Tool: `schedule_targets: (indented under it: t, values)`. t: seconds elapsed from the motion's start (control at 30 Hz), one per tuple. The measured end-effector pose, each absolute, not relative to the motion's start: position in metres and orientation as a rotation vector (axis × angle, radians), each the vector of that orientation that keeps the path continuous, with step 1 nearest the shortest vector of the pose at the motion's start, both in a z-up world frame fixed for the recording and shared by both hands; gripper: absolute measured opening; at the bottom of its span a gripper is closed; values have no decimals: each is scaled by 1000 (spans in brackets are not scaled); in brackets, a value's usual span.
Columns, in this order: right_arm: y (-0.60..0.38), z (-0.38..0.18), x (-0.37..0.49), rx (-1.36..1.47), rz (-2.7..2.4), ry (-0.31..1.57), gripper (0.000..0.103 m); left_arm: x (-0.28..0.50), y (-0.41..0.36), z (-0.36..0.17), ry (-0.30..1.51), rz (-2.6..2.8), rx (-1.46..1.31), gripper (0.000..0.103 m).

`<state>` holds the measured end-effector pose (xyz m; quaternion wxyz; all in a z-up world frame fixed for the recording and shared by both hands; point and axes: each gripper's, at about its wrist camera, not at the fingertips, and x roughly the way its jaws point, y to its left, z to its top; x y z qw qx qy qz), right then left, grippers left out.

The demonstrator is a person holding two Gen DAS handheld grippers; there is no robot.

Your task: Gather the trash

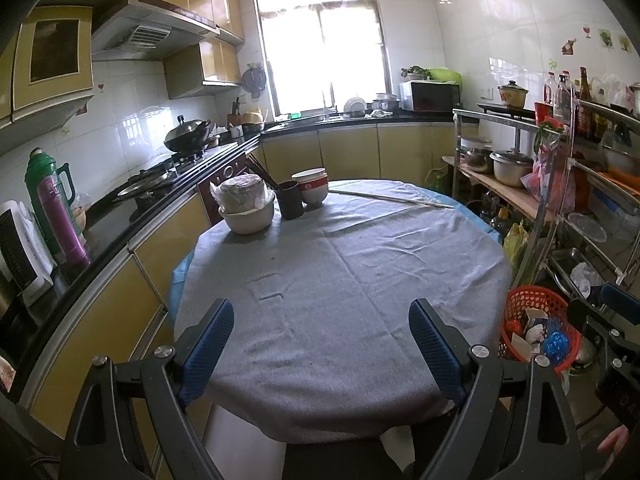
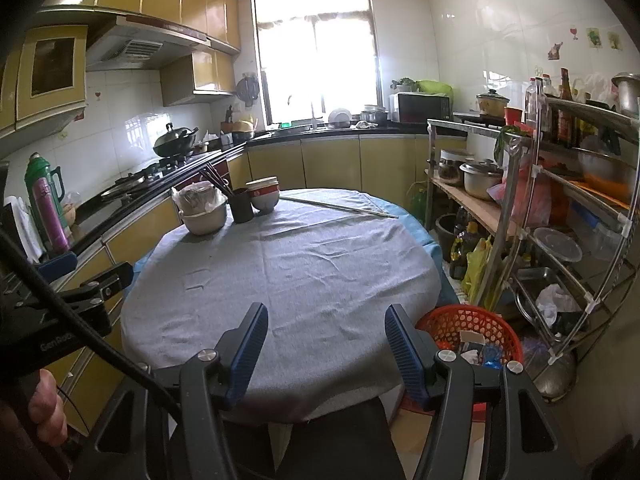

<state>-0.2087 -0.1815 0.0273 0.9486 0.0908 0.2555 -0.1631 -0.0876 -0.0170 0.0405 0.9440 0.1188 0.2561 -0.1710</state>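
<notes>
Blue-padded fingers of the left hand-held gripper (image 1: 320,344) stand wide apart with nothing between them, over the near edge of the round bench (image 1: 340,280) under its grey cloth; the right hand-held gripper (image 2: 326,350) is likewise spread and empty, at the near right edge. The task's trash (image 1: 540,330) already sits in one red mesh basket (image 1: 520,300) just off the bench's near right edge, low beside the metal rack (image 2: 560,216): white paper scraps and one blue netted ball can be made out, though the exact number of pieces cannot be told. On the cloth no loose litter shows, so the collecting looks nearly or fully done. At the far left edge stand one cream bowl holding a bagged bundle (image 1: 245,204), one dark cup of chopsticks (image 1: 290,199) and one stack of red-banded bowls (image 1: 312,186); one pale stick (image 1: 392,199) lies along the far edge. The likely risk is mistaking the bagged bundle for rubbish, or a sweeping arm catching the cloth and dragging the crockery; a low reach could also tip the light basket.
</notes>
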Motion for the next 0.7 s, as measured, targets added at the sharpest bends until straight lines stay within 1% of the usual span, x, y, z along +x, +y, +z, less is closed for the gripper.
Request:
schedule_targets:
  t: [0.7]
  values:
    - [-204, 27, -183, 203, -300, 530, 65, -71, -32, 43, 556, -302, 237, 89]
